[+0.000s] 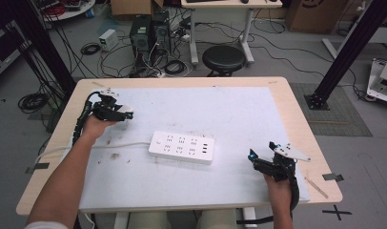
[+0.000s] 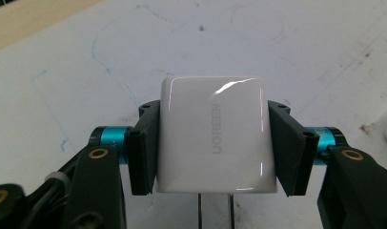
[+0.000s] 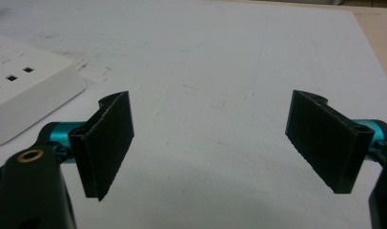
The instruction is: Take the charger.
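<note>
A white power strip [image 1: 182, 147] lies in the middle of the white mat, its cord trailing off to the left; one end of the strip [image 3: 25, 95] shows in the right gripper view. My left gripper [image 1: 126, 114] hovers at the mat's left, shut on a white UGREEN charger [image 2: 215, 136] whose two metal prongs point back toward the camera. The charger [image 1: 128, 110] is a small white block at the jaw tips in the high view. My right gripper [image 1: 252, 159] rests low at the mat's right front, open, with nothing between its pads [image 3: 108, 143].
The white mat [image 1: 229, 109] covers most of a wooden table [image 1: 296, 124]. Behind the table stand a black stool [image 1: 223, 58], computer towers and tangled cables on the floor. Black frame posts rise at both sides.
</note>
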The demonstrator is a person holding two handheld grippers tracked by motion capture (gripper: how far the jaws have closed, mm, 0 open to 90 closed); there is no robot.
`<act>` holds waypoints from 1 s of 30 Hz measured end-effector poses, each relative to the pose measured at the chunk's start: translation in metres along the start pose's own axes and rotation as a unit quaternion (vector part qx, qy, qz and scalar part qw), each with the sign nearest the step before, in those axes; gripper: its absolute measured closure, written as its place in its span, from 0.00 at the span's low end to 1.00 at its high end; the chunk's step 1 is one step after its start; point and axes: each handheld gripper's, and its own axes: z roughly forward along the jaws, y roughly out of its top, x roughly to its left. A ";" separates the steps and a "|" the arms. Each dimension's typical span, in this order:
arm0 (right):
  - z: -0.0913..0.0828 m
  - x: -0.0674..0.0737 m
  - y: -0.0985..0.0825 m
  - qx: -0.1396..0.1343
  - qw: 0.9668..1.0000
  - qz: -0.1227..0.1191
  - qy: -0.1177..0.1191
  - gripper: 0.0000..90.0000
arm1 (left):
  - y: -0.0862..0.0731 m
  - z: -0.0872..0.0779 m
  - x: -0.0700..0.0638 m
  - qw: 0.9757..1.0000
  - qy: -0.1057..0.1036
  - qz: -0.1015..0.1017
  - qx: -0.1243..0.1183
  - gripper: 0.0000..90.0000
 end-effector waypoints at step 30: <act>0.000 0.003 0.000 0.000 1.000 -0.023 0.015 0.19 | -0.026 -0.074 -0.077 0.997 0.007 0.015 -0.080 0.47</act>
